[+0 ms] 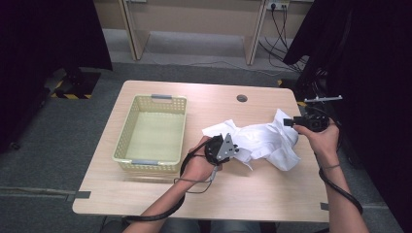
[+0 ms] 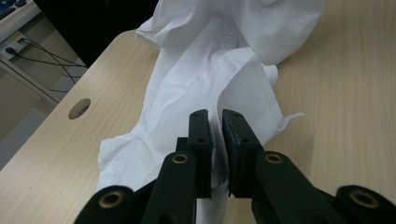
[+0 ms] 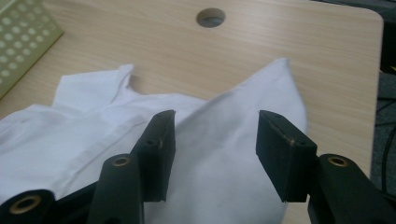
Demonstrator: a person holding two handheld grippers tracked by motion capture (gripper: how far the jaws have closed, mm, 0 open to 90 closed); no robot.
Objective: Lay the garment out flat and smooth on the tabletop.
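A crumpled white cloth (image 1: pixel 262 138) lies on the right half of the wooden table (image 1: pixel 218 194). My left gripper (image 1: pixel 237 148) is at the cloth's left end, and the left gripper view has its jaws (image 2: pixel 215 121) shut on a hemmed edge of the cloth (image 2: pixel 187 84). My right gripper (image 1: pixel 287 121) hovers at the cloth's right end. In the right gripper view its jaws (image 3: pixel 215 126) stand open just above a raised fold of the cloth (image 3: pixel 219 154), with nothing pinched between them.
A pale yellow perforated basket (image 1: pixel 121 141) stands on the left half of the table, and its corner (image 3: pixel 23 42) appears in the right gripper view. A round cable hole (image 1: pixel 242 98) sits near the far edge. The table's right edge runs close to my right hand.
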